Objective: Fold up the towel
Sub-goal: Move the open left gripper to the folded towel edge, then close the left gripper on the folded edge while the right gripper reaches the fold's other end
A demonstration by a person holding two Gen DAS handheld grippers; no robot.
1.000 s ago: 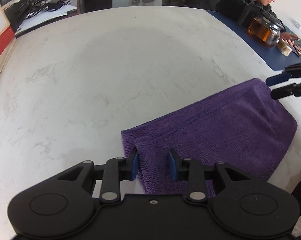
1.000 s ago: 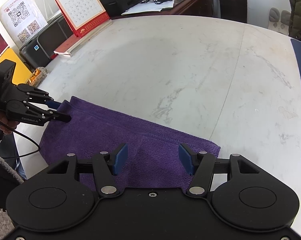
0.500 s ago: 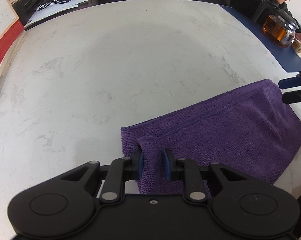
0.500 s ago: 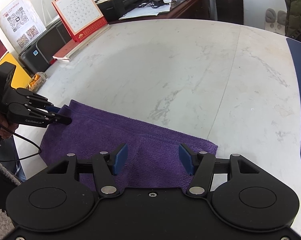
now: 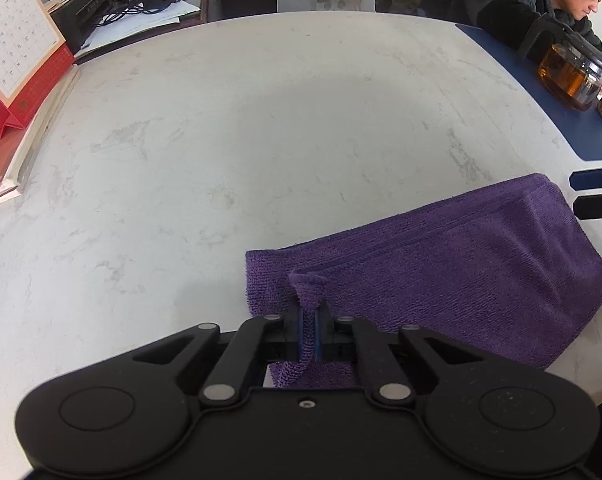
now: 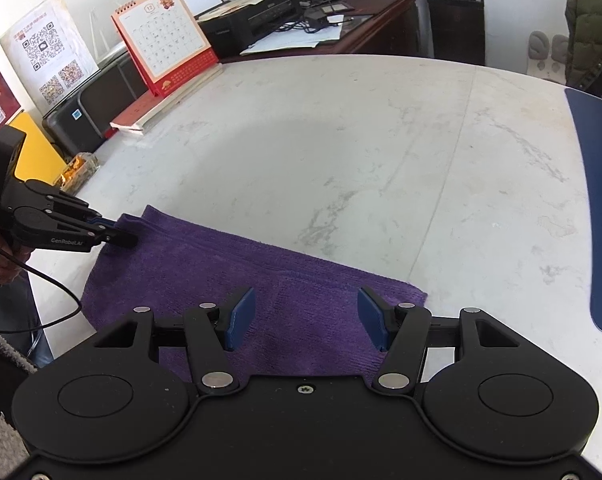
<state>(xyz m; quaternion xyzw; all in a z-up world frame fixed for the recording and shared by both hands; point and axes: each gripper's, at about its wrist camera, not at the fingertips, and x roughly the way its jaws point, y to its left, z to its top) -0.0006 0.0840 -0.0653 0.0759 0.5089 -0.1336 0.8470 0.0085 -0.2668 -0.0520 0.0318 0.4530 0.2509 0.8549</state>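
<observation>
A purple towel [image 5: 461, 272], folded into a long strip, lies on the white marble table [image 5: 261, 140] near its front edge. In the left wrist view my left gripper [image 5: 309, 320] is closing tight on the strip's left corner, and a raised pinch of cloth sits between the blue pads. The right wrist view shows the same gripper [image 6: 119, 232] at the towel's [image 6: 205, 276] far left end. My right gripper [image 6: 307, 316] stands open over the towel's right end, its pads apart and pressing on nothing. Its fingertips [image 5: 597, 178] show at the right edge of the left wrist view.
A red desk calendar [image 6: 165, 40] and books stand at the table's left side. A blue mat [image 5: 541, 100] with a glass teapot [image 5: 569, 76] and a small cup lies far right, where a person sits. A printer [image 6: 257, 16] and a cluttered desk are behind.
My left gripper has shut on the towel's left corner, bunching the cloth up between its pads. The right gripper has stayed open and kept its place.
</observation>
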